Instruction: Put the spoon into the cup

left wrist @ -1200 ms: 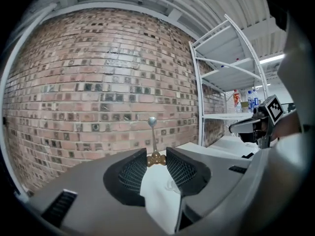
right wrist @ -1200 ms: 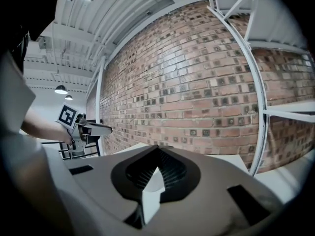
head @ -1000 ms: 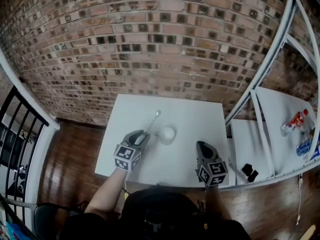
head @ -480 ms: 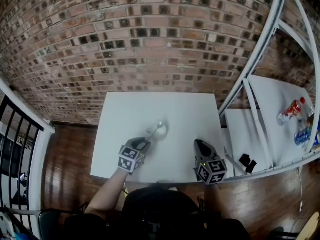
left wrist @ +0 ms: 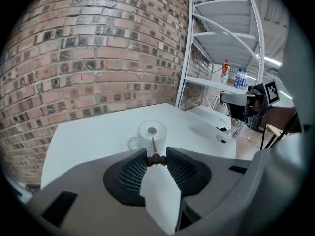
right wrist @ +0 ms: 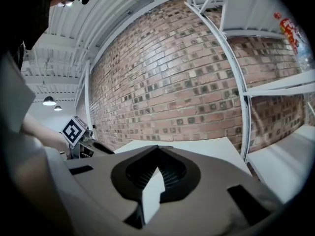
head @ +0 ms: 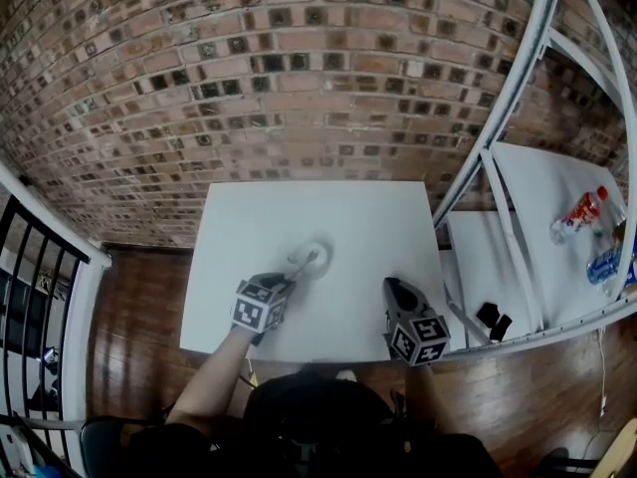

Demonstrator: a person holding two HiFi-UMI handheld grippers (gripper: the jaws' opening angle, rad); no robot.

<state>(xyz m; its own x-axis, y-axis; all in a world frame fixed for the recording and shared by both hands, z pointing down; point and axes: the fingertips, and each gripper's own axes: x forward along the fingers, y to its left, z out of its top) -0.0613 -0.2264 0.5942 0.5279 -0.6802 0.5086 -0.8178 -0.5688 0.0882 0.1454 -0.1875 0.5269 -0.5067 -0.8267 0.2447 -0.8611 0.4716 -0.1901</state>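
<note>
1. While the left claw (left wrist: 156,159) grips the brown end of the spoon (left wrist: 153,145) between its pads, the spoon's shaft runs straight ahead from the tips, and its bowl lies within the rim of the cup (left wrist: 161,135).
2. The cup stands upright on the white worktop (left wrist: 93,132), just ahead of the claw, with its handle toward the claw's left.
3. The right claw (right wrist: 158,149) is well off to the left claw's right, jaws closed together with nothing between them.
</note>
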